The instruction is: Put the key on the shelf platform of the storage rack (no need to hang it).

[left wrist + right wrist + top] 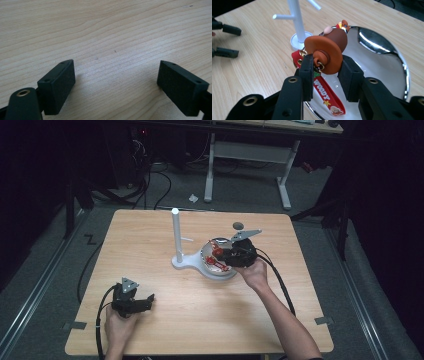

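One keychain [329,48], a brown figure with a wide-brimmed hat and a red strap [325,96] lettered "WOODY", sits between the jaws of the right gripper [327,75]. The jaws press on the hat from both sides, so they are closed on the figure. The strap hangs from a small metal ring under the hat and trails down into a shiny metal bowl [387,57]. In the high view the keychain [218,254] shows as a red patch over the bowl [207,262], right at the tip of the right gripper [227,254], which the person's right hand [255,272] holds from the near side.

Just beside the bowl stands a white rack [176,237], a slim upright post with short side pegs on a round base; its base touches or nearly touches the bowl's rim.

Well apart from all this, near the front left corner of the surface [200,320], the left gripper [148,300] rests low in the person's left hand [120,325]. Its own view shows the jaws standing wide, with bare wood grain between them and nothing held [116,82]. Black cables trail from both grippers toward the near edge.
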`<act>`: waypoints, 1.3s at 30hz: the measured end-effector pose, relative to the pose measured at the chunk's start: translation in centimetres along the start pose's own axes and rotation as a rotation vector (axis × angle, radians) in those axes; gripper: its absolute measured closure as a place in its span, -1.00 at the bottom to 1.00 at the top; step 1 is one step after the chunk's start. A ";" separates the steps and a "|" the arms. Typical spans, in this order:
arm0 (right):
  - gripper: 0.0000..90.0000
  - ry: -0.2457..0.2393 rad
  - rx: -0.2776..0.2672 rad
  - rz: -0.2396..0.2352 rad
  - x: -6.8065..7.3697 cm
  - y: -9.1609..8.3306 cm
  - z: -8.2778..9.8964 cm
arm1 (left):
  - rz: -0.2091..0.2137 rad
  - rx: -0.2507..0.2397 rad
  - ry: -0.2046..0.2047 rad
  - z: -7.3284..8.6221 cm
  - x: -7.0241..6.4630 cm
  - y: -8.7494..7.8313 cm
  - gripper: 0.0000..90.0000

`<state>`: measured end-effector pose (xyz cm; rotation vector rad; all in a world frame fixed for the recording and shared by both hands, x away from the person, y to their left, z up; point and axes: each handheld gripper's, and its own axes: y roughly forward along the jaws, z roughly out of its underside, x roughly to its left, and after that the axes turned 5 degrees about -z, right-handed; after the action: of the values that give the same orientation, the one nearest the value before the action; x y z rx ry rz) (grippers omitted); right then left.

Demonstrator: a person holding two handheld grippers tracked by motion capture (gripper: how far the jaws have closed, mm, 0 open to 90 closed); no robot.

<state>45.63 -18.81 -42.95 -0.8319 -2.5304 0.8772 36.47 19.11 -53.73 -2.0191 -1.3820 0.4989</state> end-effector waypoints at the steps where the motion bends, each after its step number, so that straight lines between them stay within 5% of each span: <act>1: 0.48 -0.002 0.007 0.000 0.1 0.1 0.0 | 0.000 0.000 0.000 0.0 0.0 0.0 -0.66; 24: 0.46 0.060 0.082 0.022 -0.6 2.4 1.5 | 0.000 0.000 0.000 0.0 0.0 0.0 -0.66; 39: 0.13 0.113 0.026 0.072 -1.3 1.4 1.8 | 0.000 0.000 0.000 0.0 0.0 0.0 -0.66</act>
<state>46.36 -19.57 -45.39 -0.9423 -2.4006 0.8587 36.47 19.12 -53.73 -2.0189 -1.3823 0.4989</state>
